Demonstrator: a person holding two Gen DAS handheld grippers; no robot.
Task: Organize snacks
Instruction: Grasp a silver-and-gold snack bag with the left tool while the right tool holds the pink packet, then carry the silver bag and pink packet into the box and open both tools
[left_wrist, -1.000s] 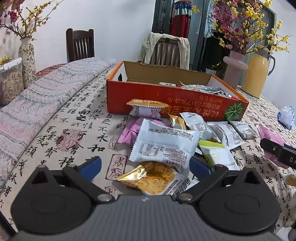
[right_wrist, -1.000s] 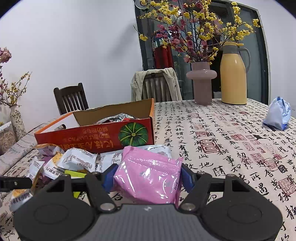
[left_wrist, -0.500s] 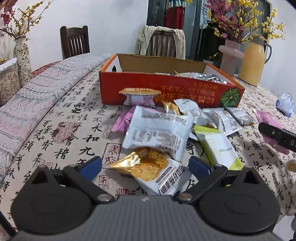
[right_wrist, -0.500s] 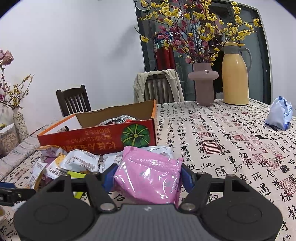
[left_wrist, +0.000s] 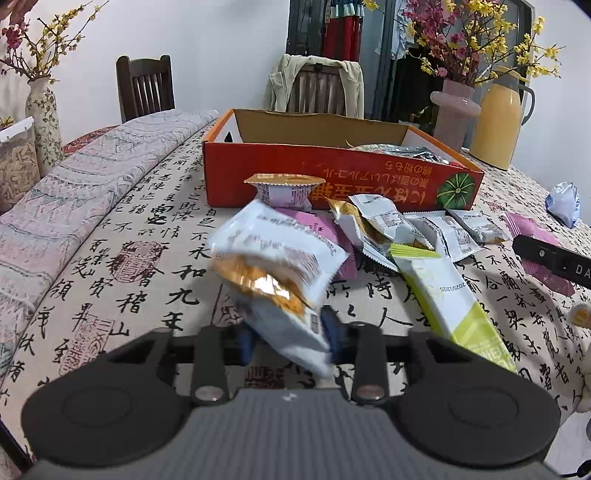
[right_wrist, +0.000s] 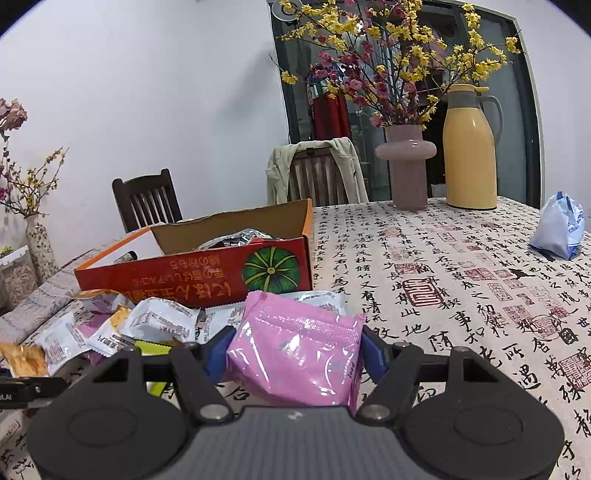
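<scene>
In the left wrist view my left gripper (left_wrist: 290, 338) is closing its jaws. A gold-and-white snack packet (left_wrist: 284, 321) sits between its blue pads, squeezed and tipped upward. A larger white packet (left_wrist: 280, 240) rides on top of it, blurred. Behind stands the open orange box (left_wrist: 332, 173) with foil packets inside. In the right wrist view my right gripper (right_wrist: 295, 352) is shut on a pink packet (right_wrist: 291, 332), held above the tablecloth just in front of the orange box (right_wrist: 184, 266). One black finger of the right gripper (left_wrist: 554, 258) shows at the right edge of the left wrist view.
Loose packets lie before the box: a green-yellow one (left_wrist: 450, 302), several white ones (left_wrist: 424, 232), a purple one (left_wrist: 332, 229). A folded quilt (left_wrist: 74, 184) covers the table's left. A pink vase (right_wrist: 406, 166), a yellow thermos (right_wrist: 469, 147) and a blue-white bag (right_wrist: 561, 225) stand far right.
The left jaws went from wide open to closed around the gold-and-white packet, which bunched up and tipped, lifting the white packet on it. The right gripper and its pink packet stayed put.
</scene>
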